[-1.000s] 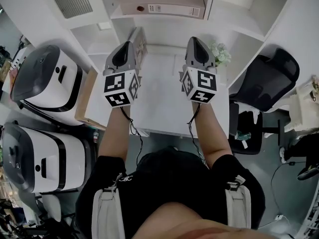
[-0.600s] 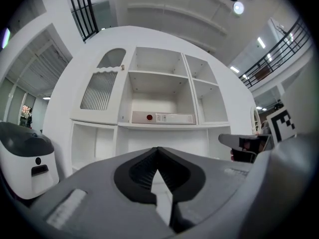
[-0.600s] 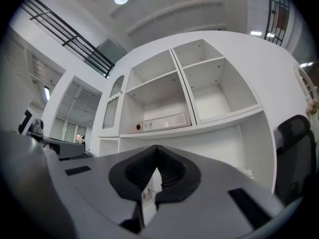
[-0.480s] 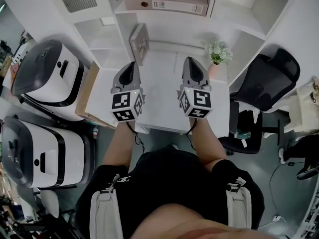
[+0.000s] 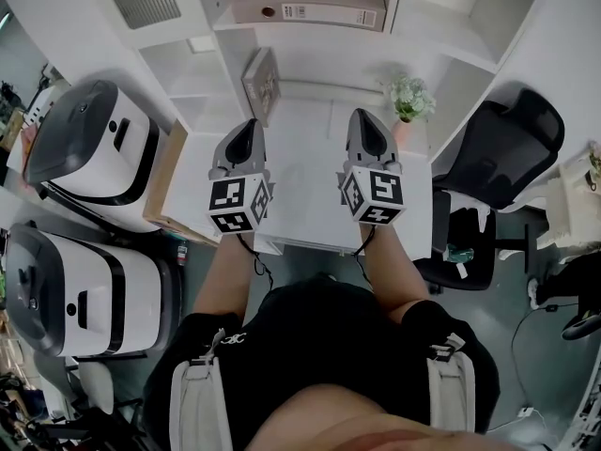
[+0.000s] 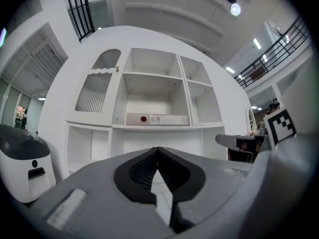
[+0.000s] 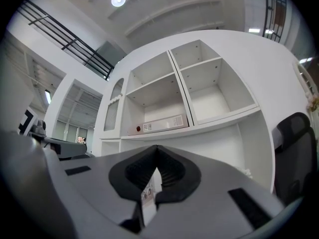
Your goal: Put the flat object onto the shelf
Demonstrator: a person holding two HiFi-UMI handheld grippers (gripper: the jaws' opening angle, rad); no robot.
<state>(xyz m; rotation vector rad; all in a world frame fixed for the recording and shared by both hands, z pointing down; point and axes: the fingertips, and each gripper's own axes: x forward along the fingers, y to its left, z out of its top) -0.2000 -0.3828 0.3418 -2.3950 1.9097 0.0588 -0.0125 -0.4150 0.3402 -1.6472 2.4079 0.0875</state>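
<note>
**Both grippers closed and empty; a binder lies flat on the shelf**

The left hand-held gripper [image 6: 158, 151] and the right hand-held gripper [image 7: 156, 148] each have their jaws closed tip to tip with nothing between them. Both hang above the counter [image 5: 310, 195]. A binder [image 5: 310, 12] lies flat on the shelf [image 5: 310, 38], which is what the task asks for if the binder is the flat object. A book [image 5: 260, 81] stands on edge at the back of the counter, below that shelf. If the book is the object meant, it is not on the shelf. The pictures fit either reading.

The book looks likely to topple if a closed jaw nudges it, and a grip on its thin edge could slip. The plant [image 5: 410, 97] sits near the right gripper's side, where a wide swing could knock it over.

The left gripper covers the foot of the book, so I cannot tell whether it leans on the wall. The print on the book and the binder is too small to read. The head view cuts off the back of the binder's bay.
</note>
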